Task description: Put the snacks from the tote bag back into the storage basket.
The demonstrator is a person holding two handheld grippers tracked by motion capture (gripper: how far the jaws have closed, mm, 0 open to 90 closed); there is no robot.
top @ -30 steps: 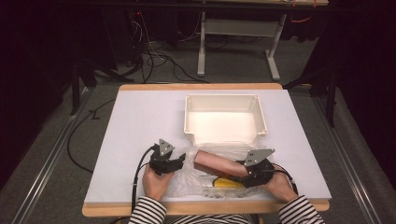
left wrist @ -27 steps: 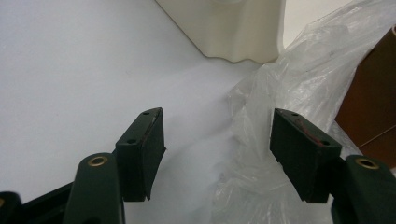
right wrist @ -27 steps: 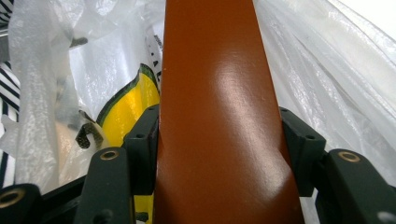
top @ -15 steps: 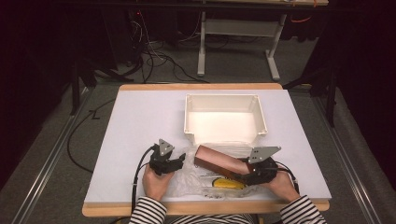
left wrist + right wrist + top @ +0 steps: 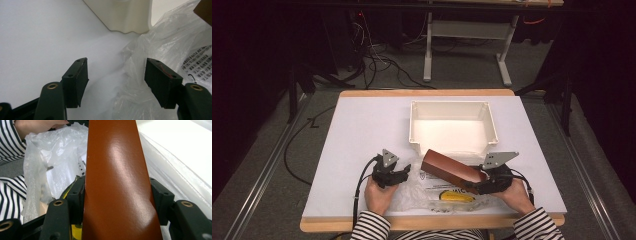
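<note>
High view: at the near edge of a white table (image 5: 362, 130), a person in striped sleeves works two hand-held grippers over a crumpled clear bag (image 5: 422, 187). The right gripper (image 5: 479, 186) clamps one end of a brown box (image 5: 452, 171), which angles up and away toward the near wall of a white bin (image 5: 452, 107). The box's far end hangs just short of the bin's rim. A yellow item (image 5: 456, 197), possibly a banana, lies in the bag beneath the box. The left gripper (image 5: 404, 172) rests at the bag's left edge.

Left gripper view: the left gripper (image 5: 116, 77) stands wide open — its left jaw over bare table, its right jaw against the bag (image 5: 165, 50), the film bunched in the gap but not pinched. The bin's corner (image 5: 125, 15) rises beyond.

Right gripper view: the right gripper (image 5: 116, 195) squeezes the box (image 5: 116, 170) across its width, both pads flat on its long side walls; the glossy face dents slightly near the grip. The bag (image 5: 50, 157) billows at left.

The box looks like thin, smooth card — light, fairly stiff, yet crushable and likely slick. A moderate grip across the narrow width suits it. Held at one end, it may sag or twist.
</note>
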